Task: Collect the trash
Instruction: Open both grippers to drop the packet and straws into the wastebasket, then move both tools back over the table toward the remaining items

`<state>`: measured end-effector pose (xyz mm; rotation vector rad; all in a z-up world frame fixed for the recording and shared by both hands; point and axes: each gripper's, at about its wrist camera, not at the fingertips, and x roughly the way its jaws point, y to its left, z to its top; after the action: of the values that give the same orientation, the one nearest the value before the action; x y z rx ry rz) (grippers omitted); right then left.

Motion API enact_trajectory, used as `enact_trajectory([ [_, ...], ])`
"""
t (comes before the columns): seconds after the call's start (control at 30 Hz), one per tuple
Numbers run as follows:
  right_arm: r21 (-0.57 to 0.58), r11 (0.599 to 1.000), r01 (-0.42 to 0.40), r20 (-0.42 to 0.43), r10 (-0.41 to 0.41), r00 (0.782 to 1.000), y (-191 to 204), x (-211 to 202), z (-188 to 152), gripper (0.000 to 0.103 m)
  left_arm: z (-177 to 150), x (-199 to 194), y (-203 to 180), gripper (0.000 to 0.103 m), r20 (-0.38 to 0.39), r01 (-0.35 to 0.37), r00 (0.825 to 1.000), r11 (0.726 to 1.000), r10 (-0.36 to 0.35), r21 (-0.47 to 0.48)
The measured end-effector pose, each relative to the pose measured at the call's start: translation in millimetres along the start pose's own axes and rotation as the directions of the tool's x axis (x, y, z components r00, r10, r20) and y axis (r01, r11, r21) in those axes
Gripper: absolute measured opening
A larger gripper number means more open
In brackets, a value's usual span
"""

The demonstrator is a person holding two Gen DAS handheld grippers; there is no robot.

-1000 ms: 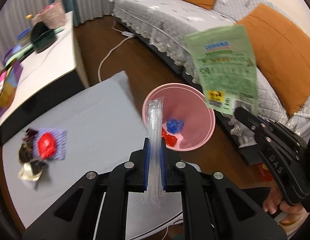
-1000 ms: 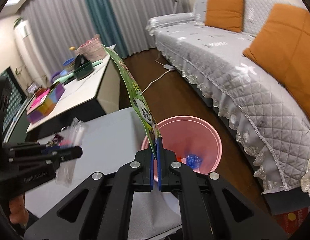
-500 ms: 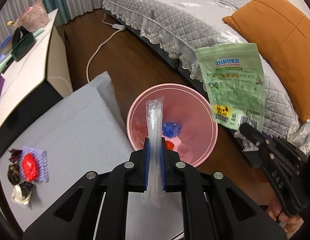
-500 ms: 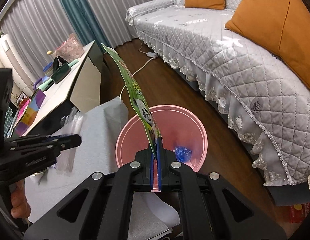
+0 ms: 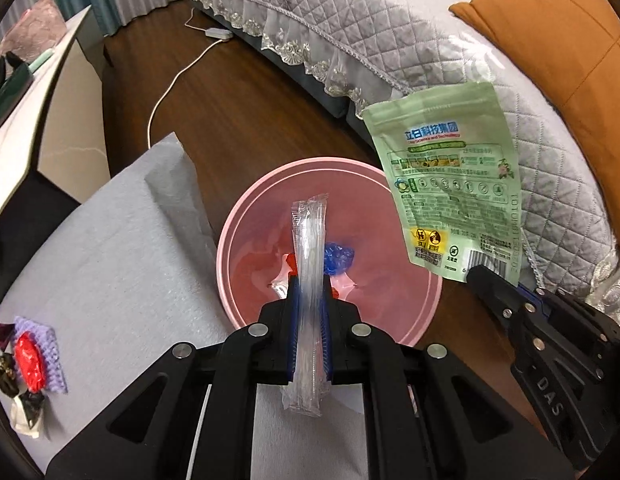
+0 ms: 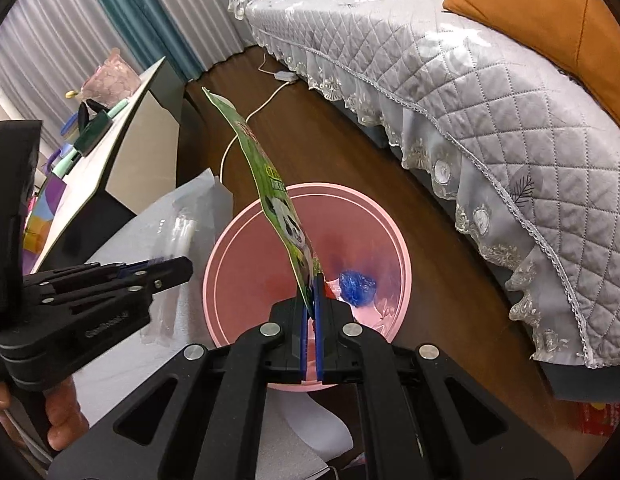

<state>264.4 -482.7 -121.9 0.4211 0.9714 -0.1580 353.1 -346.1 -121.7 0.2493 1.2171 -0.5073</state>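
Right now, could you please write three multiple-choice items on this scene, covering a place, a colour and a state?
1. Where does the blue wrapper lie?
A. on the sofa
B. inside the pink bin
C. on the grey cloth

2. What colour is the pouch held by the right gripper?
A. green
B. orange
C. purple

3. How is the left gripper?
A. open and empty
B. shut on the clear sleeve
C. shut on a red wrapper

Key: B, it rests on the bin's bottom; A, its printed faces are green; B, the pads pinch the sleeve.
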Motion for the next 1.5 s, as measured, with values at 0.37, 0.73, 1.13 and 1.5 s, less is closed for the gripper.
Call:
enact_trajectory([
  [0.37, 0.083, 0.994, 0.066, -0.078, -0.059, 0.995, -19.2, 30.4, 4.7, 0.052, 2.0, 31.9, 13.1, 0.087, -0.046, -0.089, 0.995, 0.995, 0.087, -0.052],
  [0.73, 0.114, 0.993, 0.008, -0.037, -0.004, 0.999, -12.0, 19.4, 8.2, 0.084, -11.9, 24.6, 30.5, 0.087, -0.064, -0.143, 0.988, 0.988, 0.139, -0.051],
  [1.13, 0.087, 0.996, 0.008, 0.155, -0.021, 0.988, 35.5, -34.4, 2.1, 0.096, -53.2, -40.3, 76.9, 0.087, 0.009, -0.162, 0.986, 0.977, 0.165, -0.141],
  [1.5, -0.288, 0.958, -0.015, 0.289, 0.102, 0.952, 154.7, -90.0, -61.7, 0.097, -152.2, -130.6, 127.2, 0.087, 0.095, -0.197, 0.969, 0.942, 0.23, -0.272],
])
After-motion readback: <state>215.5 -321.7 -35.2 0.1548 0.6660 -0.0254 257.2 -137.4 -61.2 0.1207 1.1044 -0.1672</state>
